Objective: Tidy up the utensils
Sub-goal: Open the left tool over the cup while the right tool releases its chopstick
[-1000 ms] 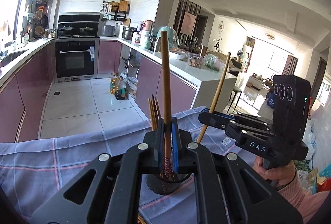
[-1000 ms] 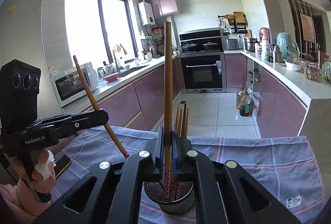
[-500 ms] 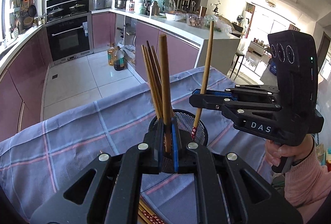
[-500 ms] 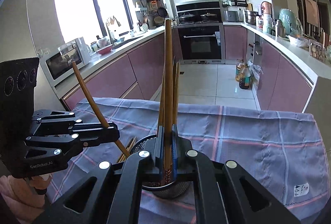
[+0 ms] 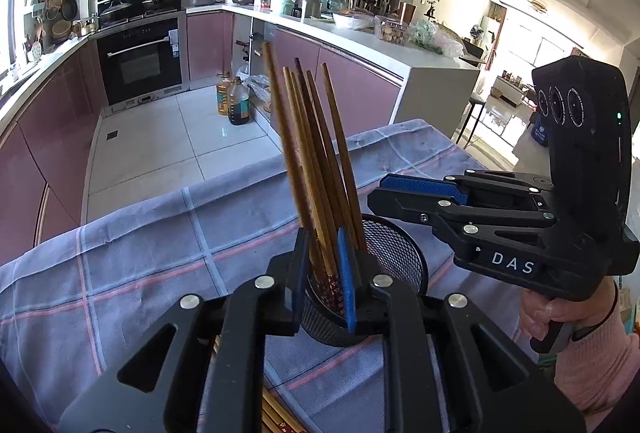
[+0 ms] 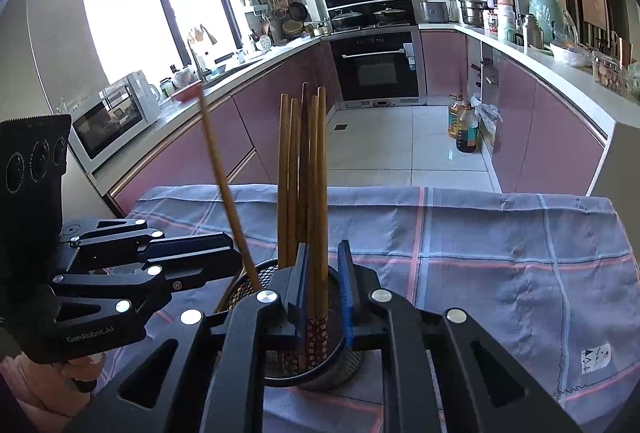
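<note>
the left gripper [image 6: 236, 253] comes in from the left of the right wrist view, held by a hand [image 6: 52, 381] low at the frame's edge. its jaws are opening, and a gap shows between the blue pads in its own camera, with the chopsticks standing in that gap but not pinched. one loose chopstick [image 6: 224, 185] leans away to the left, its lower end dropping into the black mesh holder [image 6: 240, 285] just past the left gripper's tip; whether it touches that tip cannot be told.

in the middle, the bundle of wooden chopsticks [image 5: 316, 161] stands upright in the mesh holder [image 5: 400, 245], patterned ends down in the cup, plain ends fanned out above the rim. the holder sits on a blue-grey checked cloth [image 5: 160, 241] with pink and pale lines covering the table. a few more chopsticks [image 5: 276, 413] lie flat on the cloth at the bottom of the left wrist view, partly hidden under the gripper frame.

to the right, the right gripper [image 5: 380, 189] reaches in level over the holder's rim, gripped by a hand [image 5: 560, 313] in a pink sleeve [image 5: 596, 373]. its jaws are opening too; in its own view the pads stand apart on either side of two chopsticks [image 6: 316, 193], not pressing on them.
</note>
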Available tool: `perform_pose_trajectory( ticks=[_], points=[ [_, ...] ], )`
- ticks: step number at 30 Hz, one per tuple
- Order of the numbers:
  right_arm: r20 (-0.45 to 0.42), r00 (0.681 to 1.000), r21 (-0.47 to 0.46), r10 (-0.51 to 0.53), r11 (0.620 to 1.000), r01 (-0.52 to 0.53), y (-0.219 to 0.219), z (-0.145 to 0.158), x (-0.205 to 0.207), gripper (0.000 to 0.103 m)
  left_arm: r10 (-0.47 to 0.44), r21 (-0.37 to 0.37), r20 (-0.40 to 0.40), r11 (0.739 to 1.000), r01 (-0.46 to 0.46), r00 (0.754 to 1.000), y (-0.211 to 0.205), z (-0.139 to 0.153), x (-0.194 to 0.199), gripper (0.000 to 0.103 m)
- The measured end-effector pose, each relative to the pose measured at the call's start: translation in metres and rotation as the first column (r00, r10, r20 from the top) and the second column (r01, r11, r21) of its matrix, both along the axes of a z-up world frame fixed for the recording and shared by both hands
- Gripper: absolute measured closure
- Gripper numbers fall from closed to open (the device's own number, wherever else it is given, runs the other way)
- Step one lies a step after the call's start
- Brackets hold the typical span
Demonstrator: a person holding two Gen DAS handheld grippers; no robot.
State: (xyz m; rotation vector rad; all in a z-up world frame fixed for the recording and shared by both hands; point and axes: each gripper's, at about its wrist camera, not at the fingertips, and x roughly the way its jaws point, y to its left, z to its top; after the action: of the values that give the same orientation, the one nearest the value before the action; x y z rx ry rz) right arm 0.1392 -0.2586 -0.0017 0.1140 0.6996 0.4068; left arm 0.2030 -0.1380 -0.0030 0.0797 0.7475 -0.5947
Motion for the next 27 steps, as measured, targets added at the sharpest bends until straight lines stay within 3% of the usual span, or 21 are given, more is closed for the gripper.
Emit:
perform_pose_trajectory(
  ticks=[4, 7, 11, 14, 16, 19, 21, 27],
  points=[
    [0.022, 1.0, 0.01, -0.003, 1.0, 0.003, 0.0, 0.002, -0.007, 0.083, 0.03, 0.0, 0.032, 1.0, -0.03, 0.999, 0.006, 0.002, -0.01, 0.08],
    [0.046, 0.999, 0.02, -0.012, 1.0, 0.011, -0.001, 0.004, -0.017, 0.072, 0.047, -0.019, 0.067, 0.999, -0.046, 0.997, 0.015, 0.005, -0.022, 0.072],
    [0.086, 0.996, 0.029, 0.003, 1.0, -0.006, 0.002, 0.01, -0.037, 0.069, 0.073, -0.04, 0.127, 0.997, -0.068, 0.989, 0.031, 0.01, -0.043, 0.065],
    [0.118, 0.992, 0.033, 0.039, 0.999, -0.043, 0.007, 0.014, -0.055, 0.065, 0.097, -0.054, 0.176, 0.995, -0.089, 0.98, 0.046, 0.012, -0.063, 0.052],
    [0.127, 0.99, 0.038, 0.069, 0.996, -0.074, 0.014, 0.013, -0.067, 0.062, 0.129, -0.054, 0.2, 0.991, -0.12, 0.971, 0.057, 0.01, -0.075, 0.038],
    [0.112, 0.986, 0.05, 0.125, 0.99, -0.131, 0.028, 0.003, -0.082, 0.061, 0.165, -0.05, 0.196, 0.986, -0.158, 0.967, 0.074, 0.001, -0.086, 0.034],
    [0.091, 0.985, 0.043, 0.147, 0.988, -0.152, 0.038, -0.006, -0.087, 0.061, 0.198, -0.046, 0.182, 0.98, -0.193, 0.963, 0.084, -0.008, -0.092, 0.025],
    [-0.034, 0.982, 0.042, 0.188, 0.982, -0.186, 0.063, -0.046, -0.081, 0.058, 0.286, 0.014, 0.141, 0.957, -0.291, 0.948, 0.107, -0.042, -0.106, 0.013]
  ],
)
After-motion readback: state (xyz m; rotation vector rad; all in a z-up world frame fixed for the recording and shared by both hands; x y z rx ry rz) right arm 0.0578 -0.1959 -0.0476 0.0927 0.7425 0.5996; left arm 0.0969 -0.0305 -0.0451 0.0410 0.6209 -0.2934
